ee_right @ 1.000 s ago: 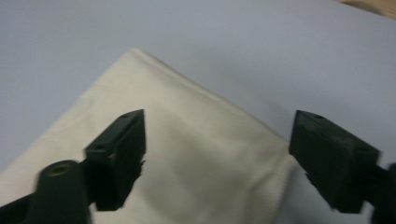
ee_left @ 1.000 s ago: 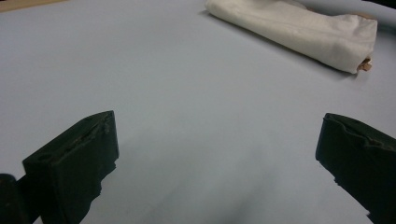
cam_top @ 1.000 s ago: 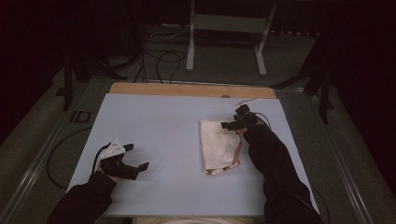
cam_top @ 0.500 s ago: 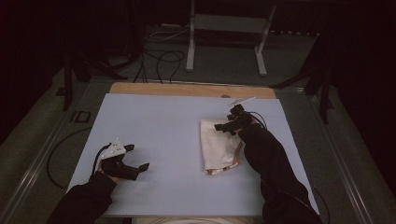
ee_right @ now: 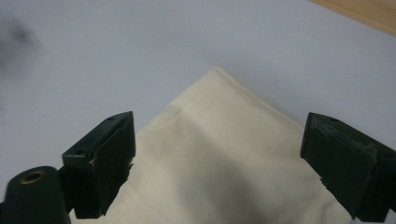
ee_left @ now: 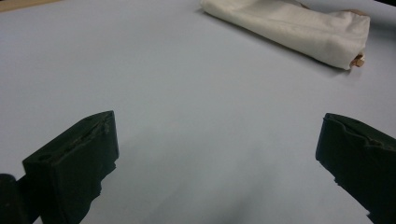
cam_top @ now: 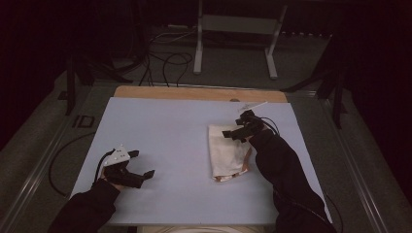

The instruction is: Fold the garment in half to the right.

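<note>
A folded cream cloth (cam_top: 227, 151) lies on the pale blue table top (cam_top: 170, 131), right of centre, with a tan edge showing at its near end. My right gripper (cam_top: 234, 128) hovers open over the cloth's far corner; in the right gripper view that corner of the cloth (ee_right: 224, 154) lies between and beyond the spread jaws, nothing held. My left gripper (cam_top: 141, 165) rests open low over the bare table at the near left. The left gripper view shows the cloth (ee_left: 299, 25) far off at the top right, jaws wide apart.
A wooden strip (cam_top: 194, 93) runs along the table's far edge. Behind the table stand a metal frame (cam_top: 233, 34) and loose cables (cam_top: 165, 58) on the dark floor. A cable (cam_top: 63, 155) loops beside the table's left edge.
My right gripper has moved a little left and nearer over the cloth's far corner. The left gripper has stayed put.
</note>
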`<state>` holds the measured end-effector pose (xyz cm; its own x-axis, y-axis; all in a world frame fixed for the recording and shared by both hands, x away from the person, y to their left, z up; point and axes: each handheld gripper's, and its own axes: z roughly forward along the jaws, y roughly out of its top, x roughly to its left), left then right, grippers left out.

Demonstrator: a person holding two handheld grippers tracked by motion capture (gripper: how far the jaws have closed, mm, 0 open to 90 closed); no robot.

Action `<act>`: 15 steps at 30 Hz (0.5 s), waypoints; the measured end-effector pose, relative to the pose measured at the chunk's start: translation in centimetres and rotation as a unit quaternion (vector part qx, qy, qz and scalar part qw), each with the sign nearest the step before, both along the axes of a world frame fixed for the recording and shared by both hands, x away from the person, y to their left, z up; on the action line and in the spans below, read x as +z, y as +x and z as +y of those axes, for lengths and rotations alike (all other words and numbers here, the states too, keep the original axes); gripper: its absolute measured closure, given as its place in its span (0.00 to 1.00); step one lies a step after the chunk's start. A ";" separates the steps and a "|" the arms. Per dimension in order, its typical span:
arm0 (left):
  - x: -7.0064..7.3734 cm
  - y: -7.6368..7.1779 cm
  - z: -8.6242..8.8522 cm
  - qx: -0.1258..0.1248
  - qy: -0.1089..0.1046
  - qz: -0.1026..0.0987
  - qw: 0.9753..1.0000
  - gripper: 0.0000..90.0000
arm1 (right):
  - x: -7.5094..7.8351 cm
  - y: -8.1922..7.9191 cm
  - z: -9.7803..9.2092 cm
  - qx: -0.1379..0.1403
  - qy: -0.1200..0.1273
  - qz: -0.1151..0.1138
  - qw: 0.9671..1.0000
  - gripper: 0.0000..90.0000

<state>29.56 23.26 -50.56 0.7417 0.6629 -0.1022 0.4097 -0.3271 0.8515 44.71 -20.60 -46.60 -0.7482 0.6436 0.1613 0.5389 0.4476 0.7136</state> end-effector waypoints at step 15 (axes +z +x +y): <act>0.1 0.0 0.3 0.002 0.004 -0.002 1.000 0.00 | 0.2 -2.8 -1.4 0.010 0.008 -0.015 1.000 0.11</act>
<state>29.54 23.61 -50.41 0.7389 0.6673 -0.0937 0.4072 -0.3314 0.8511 41.86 -22.05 -46.42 -0.7661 0.6254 0.1483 0.5074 0.4469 0.7368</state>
